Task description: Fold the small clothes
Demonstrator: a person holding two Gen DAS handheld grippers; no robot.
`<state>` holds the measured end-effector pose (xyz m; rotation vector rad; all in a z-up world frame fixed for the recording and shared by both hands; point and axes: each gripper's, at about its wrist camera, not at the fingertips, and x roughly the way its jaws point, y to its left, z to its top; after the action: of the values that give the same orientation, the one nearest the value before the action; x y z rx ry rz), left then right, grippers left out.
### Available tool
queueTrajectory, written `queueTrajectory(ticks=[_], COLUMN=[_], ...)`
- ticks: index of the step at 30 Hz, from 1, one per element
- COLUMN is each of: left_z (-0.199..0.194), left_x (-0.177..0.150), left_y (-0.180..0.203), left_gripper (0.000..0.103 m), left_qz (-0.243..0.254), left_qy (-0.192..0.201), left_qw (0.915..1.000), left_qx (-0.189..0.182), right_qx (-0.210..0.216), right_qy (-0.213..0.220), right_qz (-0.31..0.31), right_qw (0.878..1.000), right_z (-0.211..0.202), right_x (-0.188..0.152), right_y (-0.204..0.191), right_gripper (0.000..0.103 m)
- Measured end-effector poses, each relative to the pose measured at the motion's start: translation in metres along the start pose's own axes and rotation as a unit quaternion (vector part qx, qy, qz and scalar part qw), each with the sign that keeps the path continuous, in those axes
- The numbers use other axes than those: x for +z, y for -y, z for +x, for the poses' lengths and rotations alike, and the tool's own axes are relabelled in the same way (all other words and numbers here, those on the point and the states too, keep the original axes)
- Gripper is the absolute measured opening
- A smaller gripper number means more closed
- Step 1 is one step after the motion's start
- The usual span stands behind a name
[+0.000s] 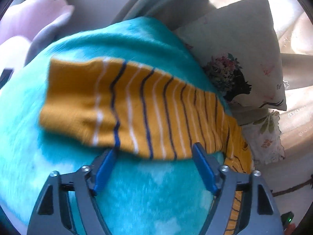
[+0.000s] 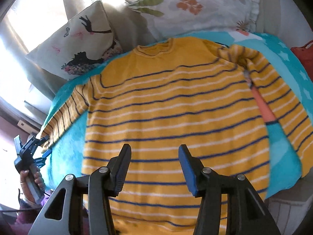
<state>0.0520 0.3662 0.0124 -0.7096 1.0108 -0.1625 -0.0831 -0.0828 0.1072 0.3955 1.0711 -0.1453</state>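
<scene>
A small yellow sweater (image 2: 172,105) with navy and white stripes lies flat, front up, on a turquoise blanket (image 2: 66,146). Its collar points toward the pillows. Its left sleeve (image 1: 125,105) stretches out sideways across the blanket. My left gripper (image 1: 154,154) is open, fingers at the sleeve's lower edge, holding nothing; it also shows in the right wrist view (image 2: 42,146) at the cuff. My right gripper (image 2: 154,152) is open above the sweater's lower body. The right sleeve (image 2: 281,98) lies bent beside the body, with an orange strip (image 2: 263,105) showing at the seam.
A cream pillow with a bird and woman print (image 2: 78,45) and a floral pillow (image 2: 195,5) lie beyond the collar. A red object (image 2: 305,56) sits at the right edge. A pale pink cushion (image 1: 29,19) is at the left. Bright curtains hang behind.
</scene>
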Motion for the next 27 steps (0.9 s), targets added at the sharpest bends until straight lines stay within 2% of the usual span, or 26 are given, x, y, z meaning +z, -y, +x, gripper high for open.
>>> queueTrajectory(ticks=[4, 5, 6, 7, 8, 11, 14, 17, 21, 27], left_z=[0.011, 0.012, 0.012, 0.013, 0.016, 0.009, -0.009, -0.025, -0.034, -0.026], left_x=[0.023, 0.027, 0.032, 0.039, 0.044, 0.054, 0.058, 0.06, 0.056, 0.025], left_y=[-0.01, -0.011, -0.014, -0.017, -0.021, -0.03, -0.019, 0.001, 0.043, 0.138], left_gripper=[0.08, 0.077, 0.069, 0.033, 0.009, 0.008, 0.008, 0.008, 0.008, 0.008], left_qz=[-0.01, -0.015, -0.02, -0.02, -0.02, -0.03, 0.006, 0.038, 0.08, 0.147], left_qy=[0.003, 0.001, -0.004, -0.008, -0.024, -0.024, -0.005, 0.007, 0.014, 0.01], left_qw=[0.9995, 0.9992, 0.9992, 0.9994, 0.9994, 0.999, 0.9999, 0.9989, 0.9959, 0.987], left_qx=[-0.031, -0.037, -0.035, -0.027, -0.014, -0.021, -0.012, -0.027, -0.039, -0.064], right_qx=[-0.007, -0.01, -0.014, -0.018, -0.02, -0.021, -0.023, -0.031, -0.022, 0.005], right_qy=[-0.002, -0.001, -0.001, -0.001, -0.001, -0.005, -0.008, -0.013, -0.016, -0.006], right_qz=[-0.005, -0.011, -0.017, -0.023, -0.027, -0.031, -0.042, -0.055, -0.05, -0.027], right_qw=[1.0, 1.0, 1.0, 1.0, 0.999, 0.999, 0.999, 0.998, 0.998, 1.0], right_z=[0.01, 0.011, 0.013, 0.014, 0.016, 0.023, 0.027, 0.03, 0.03, 0.025], right_x=[0.009, 0.011, 0.013, 0.014, 0.015, 0.015, 0.012, 0.006, 0.003, 0.006], right_y=[-0.035, -0.045, -0.053, -0.06, -0.066, -0.08, -0.09, -0.094, -0.083, -0.039], right_gripper=[0.054, 0.054, 0.054, 0.054, 0.054, 0.054, 0.054, 0.054, 0.054, 0.054])
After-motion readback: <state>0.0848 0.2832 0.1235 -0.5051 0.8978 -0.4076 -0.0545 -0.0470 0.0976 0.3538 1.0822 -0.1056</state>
